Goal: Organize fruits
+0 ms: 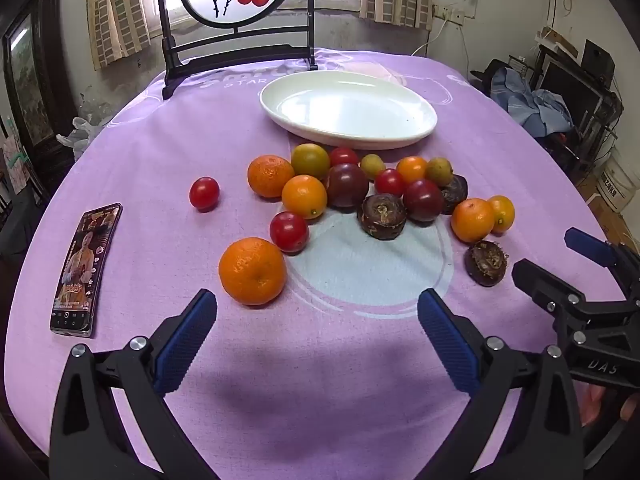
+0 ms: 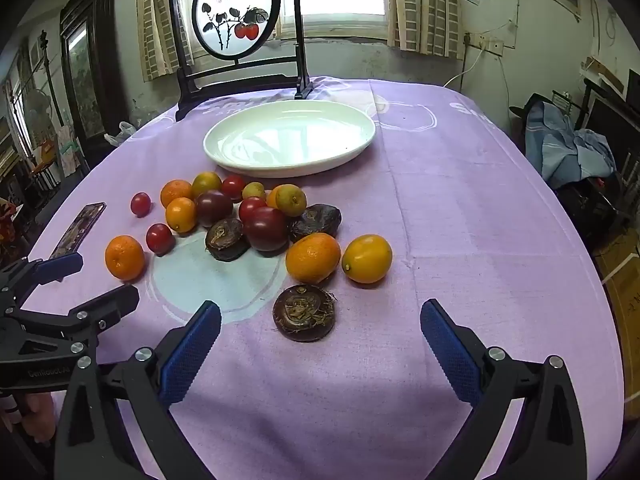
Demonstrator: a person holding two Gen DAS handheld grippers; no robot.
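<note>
A pile of mandarins, red and dark tomatoes, small yellow-orange fruits and brown water chestnuts lies on the purple cloth in front of an empty white oval plate. My left gripper is open above the cloth, with a lone mandarin just beyond its left finger. My right gripper is open too, and a water chestnut lies on the cloth between its fingertips, untouched. A single red tomato sits apart at the left.
A phone lies screen up near the table's left edge. A dark wooden stand with a round painted panel stands behind the plate. Clothes and clutter fill the room at the right.
</note>
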